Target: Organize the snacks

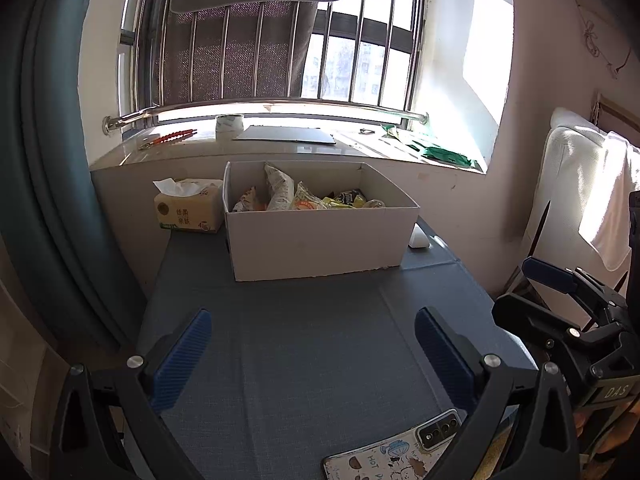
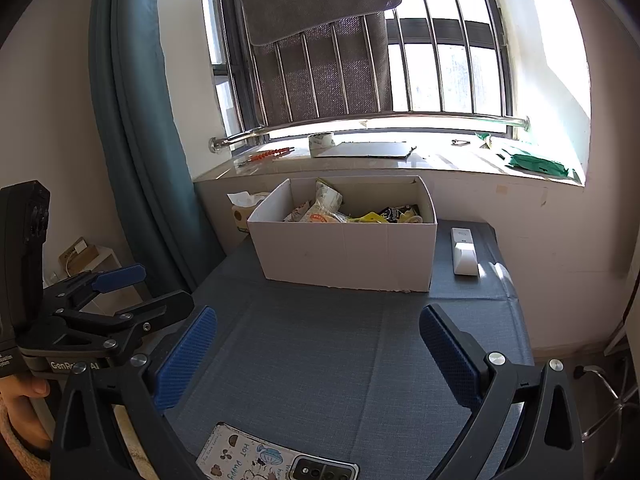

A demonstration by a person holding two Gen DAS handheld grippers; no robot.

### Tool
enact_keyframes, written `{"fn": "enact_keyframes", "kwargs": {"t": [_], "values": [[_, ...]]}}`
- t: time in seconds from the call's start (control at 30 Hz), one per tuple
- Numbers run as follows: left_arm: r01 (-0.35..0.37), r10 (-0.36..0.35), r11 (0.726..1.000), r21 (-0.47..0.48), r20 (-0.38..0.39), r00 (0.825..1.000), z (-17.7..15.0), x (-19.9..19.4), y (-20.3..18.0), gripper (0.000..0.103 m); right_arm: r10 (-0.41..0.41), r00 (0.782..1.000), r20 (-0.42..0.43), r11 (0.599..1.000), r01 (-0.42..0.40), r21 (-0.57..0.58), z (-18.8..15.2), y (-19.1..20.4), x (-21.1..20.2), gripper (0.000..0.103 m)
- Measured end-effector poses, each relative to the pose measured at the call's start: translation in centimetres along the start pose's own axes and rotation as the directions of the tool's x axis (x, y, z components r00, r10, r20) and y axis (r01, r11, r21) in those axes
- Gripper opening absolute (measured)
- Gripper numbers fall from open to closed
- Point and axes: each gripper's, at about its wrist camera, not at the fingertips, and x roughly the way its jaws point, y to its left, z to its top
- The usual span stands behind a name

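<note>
A white cardboard box (image 1: 316, 240) (image 2: 344, 252) stands at the far end of the grey-blue table. Several snack packets (image 1: 304, 196) (image 2: 348, 210) lie inside it, among them a tall white wrapper and yellow ones. My left gripper (image 1: 312, 348) hangs open over the near part of the table, blue pads wide apart, nothing between them. My right gripper (image 2: 318, 344) is open too and holds nothing. Each gripper shows at the edge of the other's view.
A tissue pack (image 1: 188, 210) sits left of the box. A white remote-like device (image 2: 464, 250) lies to its right. A phone in a patterned case (image 1: 392, 452) (image 2: 272, 458) lies at the near table edge. The windowsill behind holds a tape roll (image 1: 229, 125) and a flat board.
</note>
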Motion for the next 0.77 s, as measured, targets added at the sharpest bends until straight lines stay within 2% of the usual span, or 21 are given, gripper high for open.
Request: {"fn": "enact_keyframes", "kwargs": {"t": [0.53,0.67,0.77], "values": [[0.001,-0.001,1.0,0.0,-0.006,1.0,-0.06,0.24,0.18,0.103,-0.005,1.0,-0.003,1.0,0.005,-0.006,-0.01,0.09,0.03,0.103],[-0.006,0.006,1.0,-0.007,0.017,1.0,-0.12,0.0,0.31,0.103,-0.006,1.0,-0.004,1.0,0.006,-0.006,-0.01,0.11,0.04,0.103],[0.019,-0.019,1.0,0.013,0.016,1.0,-0.1,0.0,0.23,0.103,-0.005,1.0,-0.004,1.0,0.005,-0.007,-0.01,0.14,0.0,0.103]]}}
